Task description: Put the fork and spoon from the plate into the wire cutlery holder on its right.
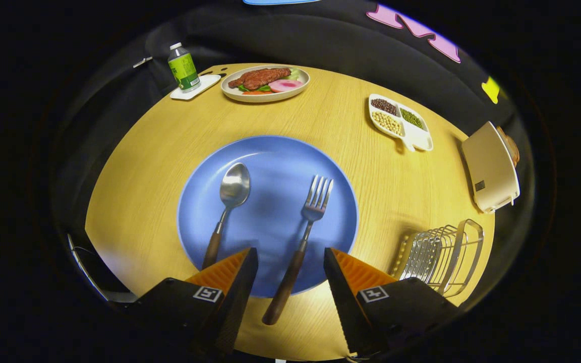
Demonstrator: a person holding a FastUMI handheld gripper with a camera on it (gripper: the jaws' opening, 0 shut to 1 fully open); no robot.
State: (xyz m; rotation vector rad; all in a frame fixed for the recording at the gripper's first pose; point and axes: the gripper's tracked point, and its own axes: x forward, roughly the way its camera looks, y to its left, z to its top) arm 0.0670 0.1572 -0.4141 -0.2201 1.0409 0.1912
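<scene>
We see the wooden-handled steel fork [300, 242] lying on the round blue plate [268, 156], handle between our spread, empty tongs [290, 267]. The matching wooden-handled spoon [227, 206] lies just left. Risks: the thin handle slips or tips, the left finger nudges the spoon, tines snag the silver wire cutlery holder [442, 257] on the wooden desk [371, 171].

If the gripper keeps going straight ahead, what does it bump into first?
Most likely the wooden-handled metal fork: its handle lies between the open fingers of the gripper, on the round blue plate. Height above it is unclear.
</scene>
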